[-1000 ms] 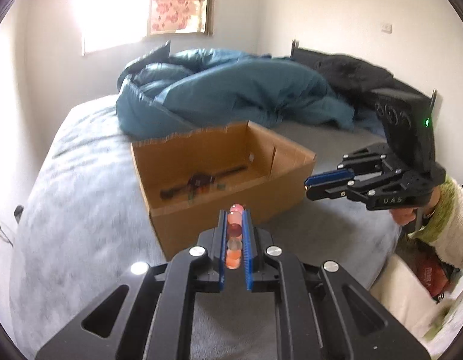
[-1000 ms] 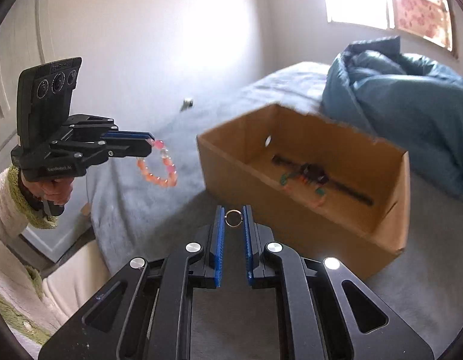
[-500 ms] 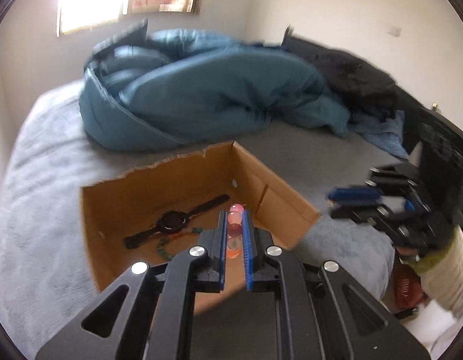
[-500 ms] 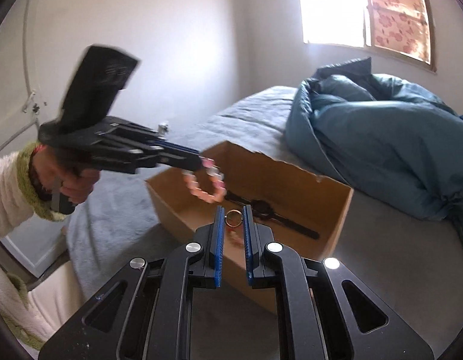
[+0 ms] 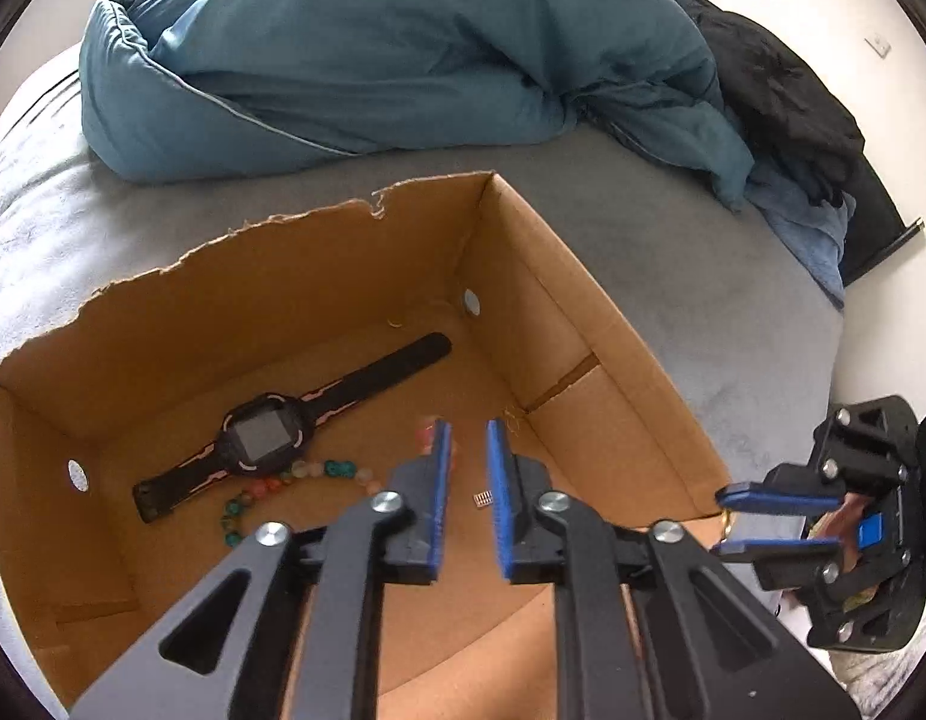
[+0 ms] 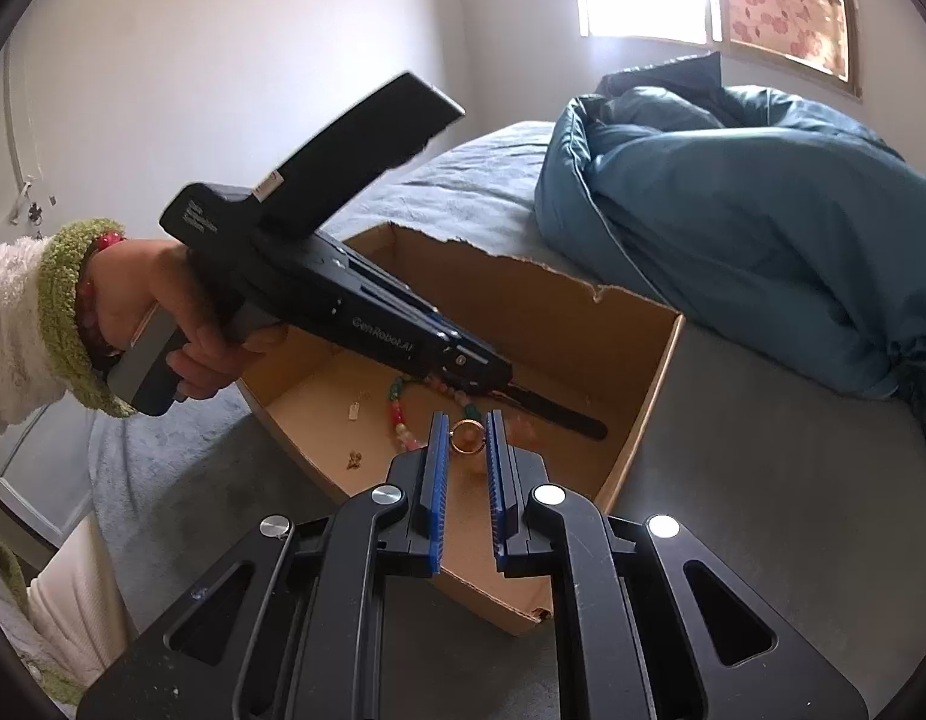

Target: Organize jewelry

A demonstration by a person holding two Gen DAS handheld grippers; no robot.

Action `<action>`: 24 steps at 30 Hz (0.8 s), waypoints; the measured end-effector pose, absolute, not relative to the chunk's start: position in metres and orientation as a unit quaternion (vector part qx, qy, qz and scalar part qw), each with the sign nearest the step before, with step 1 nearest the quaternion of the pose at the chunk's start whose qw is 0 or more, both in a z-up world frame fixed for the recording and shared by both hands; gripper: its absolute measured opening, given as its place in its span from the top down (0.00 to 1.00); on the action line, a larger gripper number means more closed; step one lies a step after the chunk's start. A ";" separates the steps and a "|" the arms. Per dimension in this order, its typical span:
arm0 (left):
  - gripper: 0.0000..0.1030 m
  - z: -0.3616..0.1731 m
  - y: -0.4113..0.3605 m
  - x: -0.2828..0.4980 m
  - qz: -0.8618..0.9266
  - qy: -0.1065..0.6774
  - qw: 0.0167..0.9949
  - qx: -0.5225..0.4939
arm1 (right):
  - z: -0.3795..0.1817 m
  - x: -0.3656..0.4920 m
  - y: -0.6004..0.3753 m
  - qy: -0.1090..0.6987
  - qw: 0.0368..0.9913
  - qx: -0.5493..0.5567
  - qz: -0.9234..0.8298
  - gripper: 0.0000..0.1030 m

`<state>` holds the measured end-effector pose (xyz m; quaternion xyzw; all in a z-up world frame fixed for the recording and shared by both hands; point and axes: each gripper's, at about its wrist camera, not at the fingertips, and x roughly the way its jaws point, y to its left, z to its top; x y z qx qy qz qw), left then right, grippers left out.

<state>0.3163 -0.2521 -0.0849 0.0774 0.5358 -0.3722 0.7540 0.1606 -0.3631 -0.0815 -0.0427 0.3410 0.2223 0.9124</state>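
Gold ring (image 6: 466,437), thin, round, clamped upright

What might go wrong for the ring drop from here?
1. The small gold ring is pinched only at the very tips of the right hand-held gripper, which in the left view sits at the outer corner of the brown cardboard box. Released there, it would likely land on the grey bed cover.
2. The open left hand-held gripper hangs over the box; moving in may bump it.
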 end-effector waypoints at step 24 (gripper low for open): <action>0.53 -0.030 -0.044 0.218 -0.320 0.321 0.891 0.004 | -0.104 0.189 -0.322 0.407 0.867 -0.026 0.286 0.88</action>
